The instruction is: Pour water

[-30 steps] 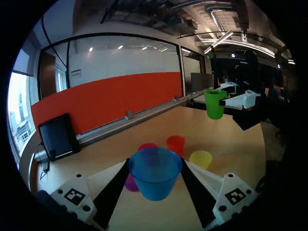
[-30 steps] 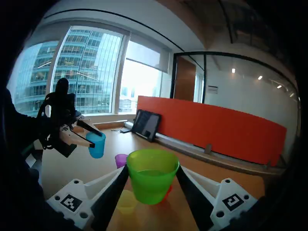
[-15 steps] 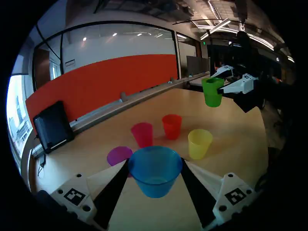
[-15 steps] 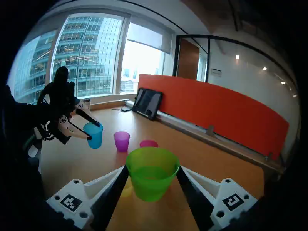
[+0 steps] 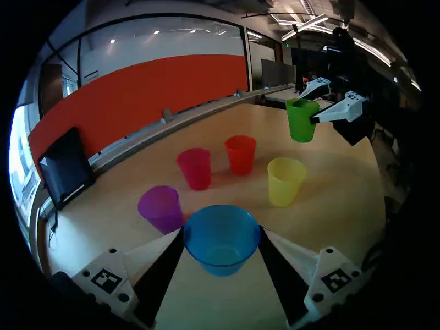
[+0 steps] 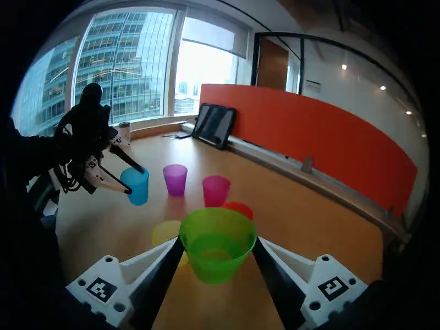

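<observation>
- No word, number or brand name could be read in either view.
- Black-and-white square markers (image 5: 105, 280) sat on the white body of the left gripper (image 5: 221, 236), at the lower left and lower right of the left gripper view. They carried block patterns only, with no letters or digits.
- Square markers (image 6: 99, 290) of the same kind sat on the right gripper (image 6: 217, 242), at the lower left and lower right of the right gripper view. These also had no characters.
- A small white notice (image 5: 91, 74) hung on the glass wall (image 5: 165, 44) at the upper left of the left gripper view. Its print was too small to read.
- The notice (image 6: 313, 86) appeared at the upper right of the right gripper view, equally illegible.
</observation>
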A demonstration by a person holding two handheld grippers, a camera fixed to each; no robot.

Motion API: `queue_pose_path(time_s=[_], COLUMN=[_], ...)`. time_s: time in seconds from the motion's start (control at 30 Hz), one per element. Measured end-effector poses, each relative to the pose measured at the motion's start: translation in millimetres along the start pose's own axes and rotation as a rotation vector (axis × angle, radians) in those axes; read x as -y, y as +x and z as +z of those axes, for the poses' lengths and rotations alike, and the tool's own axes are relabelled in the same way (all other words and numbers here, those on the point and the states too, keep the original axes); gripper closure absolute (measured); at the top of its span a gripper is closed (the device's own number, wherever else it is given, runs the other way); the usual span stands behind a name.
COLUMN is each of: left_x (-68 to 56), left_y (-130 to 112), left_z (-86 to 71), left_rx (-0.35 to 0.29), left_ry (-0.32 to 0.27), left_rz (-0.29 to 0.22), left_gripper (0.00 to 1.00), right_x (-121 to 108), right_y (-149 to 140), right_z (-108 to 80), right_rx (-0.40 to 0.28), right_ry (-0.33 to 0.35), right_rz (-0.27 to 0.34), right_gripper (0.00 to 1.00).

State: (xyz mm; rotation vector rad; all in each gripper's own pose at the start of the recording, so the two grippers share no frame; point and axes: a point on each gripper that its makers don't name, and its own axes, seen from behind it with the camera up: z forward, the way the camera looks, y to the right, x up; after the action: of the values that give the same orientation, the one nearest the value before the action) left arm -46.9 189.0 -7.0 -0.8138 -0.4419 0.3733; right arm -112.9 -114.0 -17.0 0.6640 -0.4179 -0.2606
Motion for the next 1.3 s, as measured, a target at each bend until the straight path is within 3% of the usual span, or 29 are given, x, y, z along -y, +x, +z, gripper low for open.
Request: queue_pose_path(time_s=[0.57,0.93,1.07,1.3], left_x=[-5.1,-6.9,-8.6,-8.6], left_y=[-26,-37,-42,-47], left_z=[17.6,17.5,17.8,14.7], left_rx=[0.044,0.058,0.075,0.094], left_ry=[-0.034,-0.046,-0.052,-0.052], left_rz=[-0.030,-0.047,-0.046,-0.041], left_gripper=[0.09,0.09,0.02,0.02], right_x=[-1,1,2,6], right_y=[-23,-34,-40,-52], right_z=[12.9,18.8,22.2,30.4], right_rx=[0.053,0.073,0.082,0.097], right_ry=[0.004,0.001,0.001,0.007], right_rz=[0.009,0.009,0.014,0.025], right_gripper=[0.09,0.09,0.09,0.09])
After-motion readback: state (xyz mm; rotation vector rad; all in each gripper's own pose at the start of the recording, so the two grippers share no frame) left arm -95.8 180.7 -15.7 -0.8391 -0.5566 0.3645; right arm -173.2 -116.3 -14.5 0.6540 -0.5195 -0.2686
